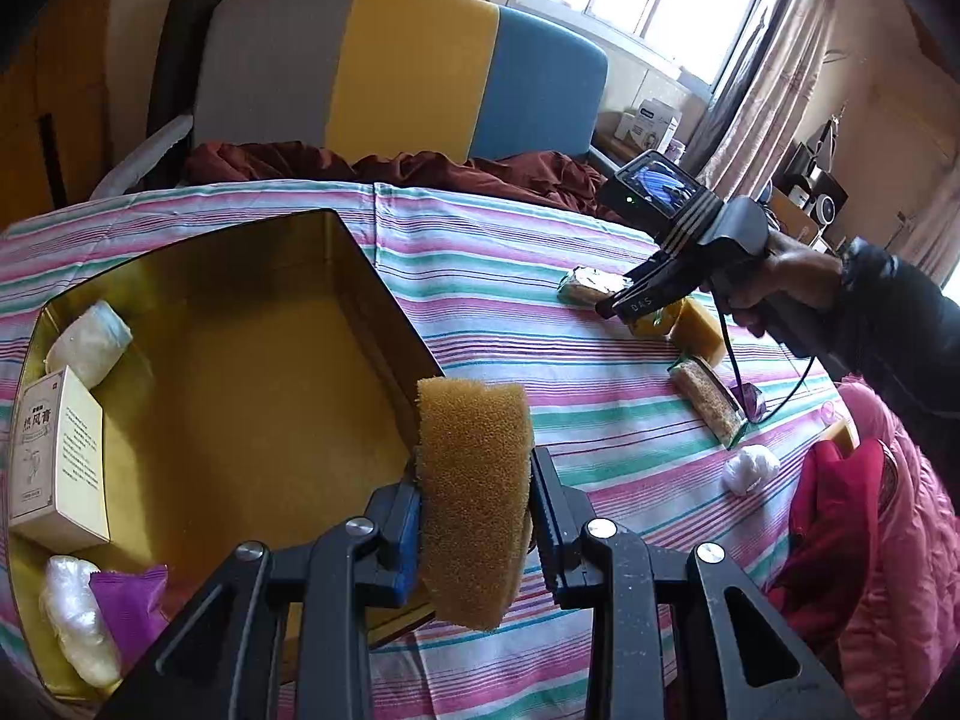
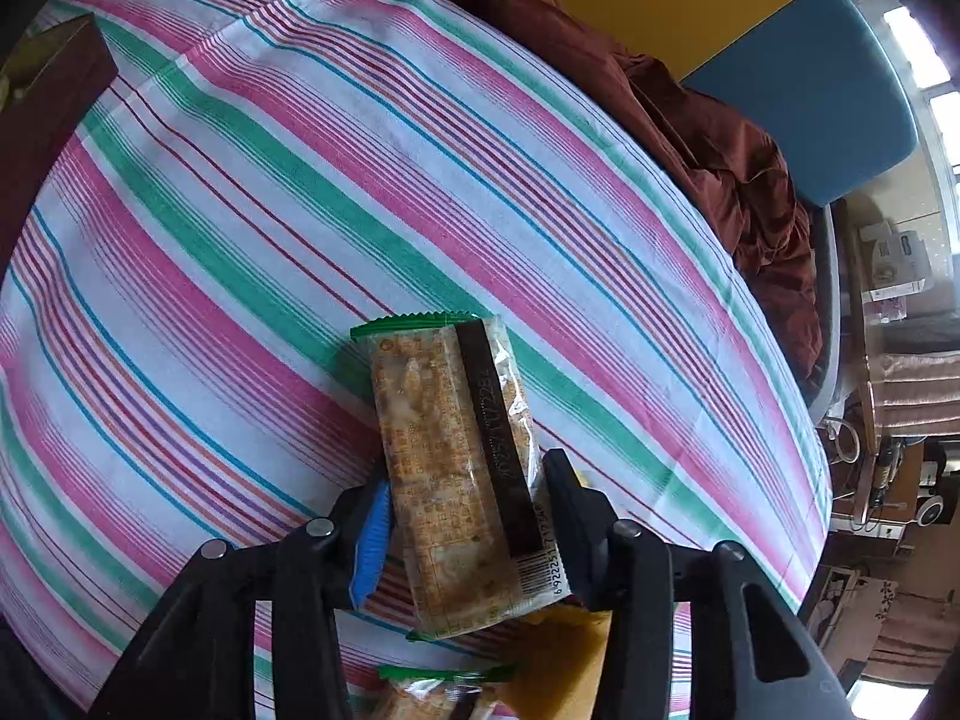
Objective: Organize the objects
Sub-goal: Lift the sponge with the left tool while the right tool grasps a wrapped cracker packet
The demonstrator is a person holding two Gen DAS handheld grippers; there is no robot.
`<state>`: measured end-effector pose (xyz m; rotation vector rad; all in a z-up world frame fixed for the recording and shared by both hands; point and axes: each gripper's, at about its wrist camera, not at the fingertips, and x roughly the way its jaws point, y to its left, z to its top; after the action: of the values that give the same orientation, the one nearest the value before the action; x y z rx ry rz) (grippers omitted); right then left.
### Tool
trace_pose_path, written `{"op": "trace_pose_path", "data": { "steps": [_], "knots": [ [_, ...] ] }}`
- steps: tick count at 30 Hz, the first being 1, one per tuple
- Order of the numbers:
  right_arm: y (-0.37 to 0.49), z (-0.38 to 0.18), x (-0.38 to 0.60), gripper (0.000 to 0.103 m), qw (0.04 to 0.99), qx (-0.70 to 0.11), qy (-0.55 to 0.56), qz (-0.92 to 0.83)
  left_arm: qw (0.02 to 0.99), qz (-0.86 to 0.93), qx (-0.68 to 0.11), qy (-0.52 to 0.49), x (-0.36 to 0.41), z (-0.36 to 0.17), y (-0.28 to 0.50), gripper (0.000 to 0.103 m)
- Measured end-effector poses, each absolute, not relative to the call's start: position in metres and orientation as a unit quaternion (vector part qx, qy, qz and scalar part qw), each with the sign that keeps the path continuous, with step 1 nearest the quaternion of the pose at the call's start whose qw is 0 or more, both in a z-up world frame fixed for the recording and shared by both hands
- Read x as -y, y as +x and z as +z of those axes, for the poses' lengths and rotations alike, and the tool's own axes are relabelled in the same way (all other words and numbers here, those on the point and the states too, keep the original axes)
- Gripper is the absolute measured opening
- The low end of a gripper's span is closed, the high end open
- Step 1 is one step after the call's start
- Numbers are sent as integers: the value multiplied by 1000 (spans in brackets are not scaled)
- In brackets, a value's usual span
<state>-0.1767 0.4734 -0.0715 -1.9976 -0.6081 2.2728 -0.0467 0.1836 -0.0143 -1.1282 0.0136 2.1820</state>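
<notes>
Op: Holding a sponge (image 1: pixel 474 498) clamped tight in my left gripper (image 1: pixel 474 516), beside the gold tin (image 1: pixel 240 360).
Obs: Right?
Op: Right gripper (image 2: pixel 468 516) pinching the cracker packet (image 2: pixel 456 474) on the striped cloth (image 2: pixel 240 180); slick wrapper may slip.

Tabletop cloth (image 1: pixel 510 252) was white with pink, green, blue stripes. Sponge (image 1: pixel 474 498) was mustard-yellow. Tin (image 1: pixel 252 360) was gold inside. Snack wrapper (image 2: pixel 462 468) was clear, green-edged, with a black band. Chair back (image 1: pixel 408 66) was grey, yellow, blue.
</notes>
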Motion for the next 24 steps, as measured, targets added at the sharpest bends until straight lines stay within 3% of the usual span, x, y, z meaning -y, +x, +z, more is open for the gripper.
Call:
{"op": "trace_pose_path", "data": {
  "steps": [6,9,13,24],
  "knots": [
    [-140,-71,-448,47,19,124,-620,774,333,840,0,-429,-178,-11,-43,32],
    [-120,-70,-454,47,24,36,-616,787,330,842,0,-426,-173,-9,-38,32],
    [-88,-72,-456,47,19,-23,-595,803,320,846,4,-427,-163,-9,-32,32],
    [-62,-69,-456,48,21,-22,-547,837,239,870,34,-429,-111,-3,-44,32]
  ]
}}
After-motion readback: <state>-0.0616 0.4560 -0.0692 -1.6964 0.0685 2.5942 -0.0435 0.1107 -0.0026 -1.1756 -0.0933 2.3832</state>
